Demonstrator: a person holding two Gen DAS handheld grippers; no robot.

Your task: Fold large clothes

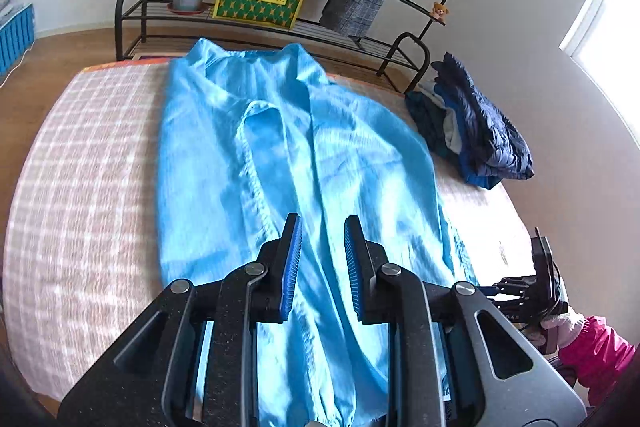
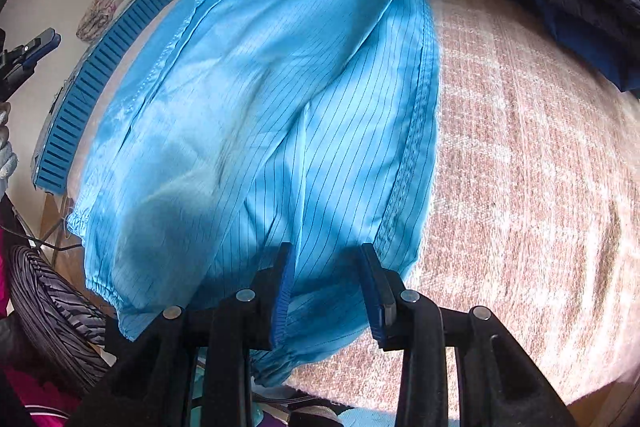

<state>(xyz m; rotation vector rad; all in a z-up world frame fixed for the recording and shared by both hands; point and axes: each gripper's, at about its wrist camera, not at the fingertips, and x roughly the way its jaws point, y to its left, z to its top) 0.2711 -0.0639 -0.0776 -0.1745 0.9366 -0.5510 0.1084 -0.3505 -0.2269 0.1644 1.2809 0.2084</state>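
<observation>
daylight from right window; glare | fisheye edges dark; blurred

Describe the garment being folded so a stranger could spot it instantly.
Find the bed with the pink-and-white checked cover. Spread along its middle lies a bright sky-blue pinstriped garment with elastic cuffs. The only other clothes, a dark navy pile, sit bunched at the bed's edge.

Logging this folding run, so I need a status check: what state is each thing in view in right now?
Light blue pinstriped garment: spread flat on the checked bed cover, sides folded inward.
Left gripper: open, above the garment's near end.
Right gripper: open, fingers straddling the hem.
Pile of dark blue clothes: folded, stacked at the bed's edge.
</observation>
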